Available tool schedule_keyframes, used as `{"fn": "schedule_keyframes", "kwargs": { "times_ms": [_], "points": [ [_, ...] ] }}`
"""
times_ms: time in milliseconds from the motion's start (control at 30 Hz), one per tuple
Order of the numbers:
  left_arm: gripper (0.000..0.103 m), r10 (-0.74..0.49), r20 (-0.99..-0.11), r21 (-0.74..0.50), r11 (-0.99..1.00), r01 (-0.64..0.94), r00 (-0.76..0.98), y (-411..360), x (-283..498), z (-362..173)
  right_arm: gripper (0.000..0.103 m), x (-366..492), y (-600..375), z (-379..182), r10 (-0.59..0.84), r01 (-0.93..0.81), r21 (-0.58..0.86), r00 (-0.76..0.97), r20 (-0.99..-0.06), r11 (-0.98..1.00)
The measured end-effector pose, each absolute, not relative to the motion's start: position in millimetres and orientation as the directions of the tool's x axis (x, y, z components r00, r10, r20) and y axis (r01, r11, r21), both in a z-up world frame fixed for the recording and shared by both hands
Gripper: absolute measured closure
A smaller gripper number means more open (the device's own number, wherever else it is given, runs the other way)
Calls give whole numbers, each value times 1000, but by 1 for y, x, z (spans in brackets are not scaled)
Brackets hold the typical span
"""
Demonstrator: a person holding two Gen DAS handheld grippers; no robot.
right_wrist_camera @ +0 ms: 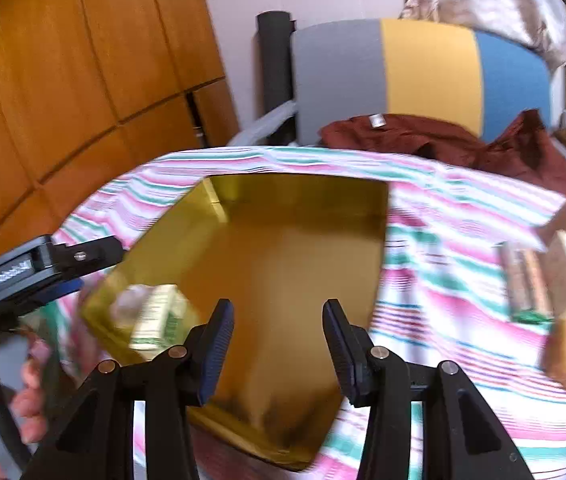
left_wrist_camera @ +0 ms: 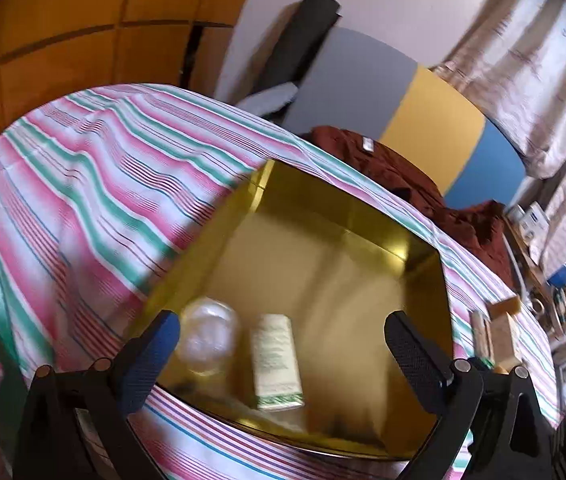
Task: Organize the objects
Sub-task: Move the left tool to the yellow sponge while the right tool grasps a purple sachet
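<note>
My right gripper (right_wrist_camera: 279, 344) and left gripper (left_wrist_camera: 283, 344) hang apart and empty over the gold tin (left_wrist_camera: 423, 248) — a jar (left_wrist_camera: 209, 336) and a box (left_wrist_camera: 277, 360) sit in its near corner, more boxes (right_wrist_camera: 539, 276) wait on the table's right edge.

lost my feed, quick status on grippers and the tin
Left gripper open, empty. Right gripper open, empty. Gold tin holds cream box and clear jar. Nothing blocking.

No legible text or labels anywhere.
</note>
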State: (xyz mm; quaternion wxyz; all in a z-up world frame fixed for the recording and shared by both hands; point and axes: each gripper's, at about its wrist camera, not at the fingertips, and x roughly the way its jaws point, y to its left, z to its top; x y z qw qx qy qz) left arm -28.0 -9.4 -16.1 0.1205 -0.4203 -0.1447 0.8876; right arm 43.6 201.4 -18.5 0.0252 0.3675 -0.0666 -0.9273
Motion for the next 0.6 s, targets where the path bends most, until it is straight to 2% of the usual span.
{"fn": "schedule_keyframes", "kwargs": {
  "times_ms": [300,600],
  "points": [
    [0,423,-708,-327,-906,-269,-565,40,-7,-17,57,72,276,-27,64,-183,99,-716,-695,-978],
    [0,495,-706,-333,-863,-379,-507,78,19,-22,56,114,362,-38,245,-437,95,-656,-714,-894]
  ]
}}
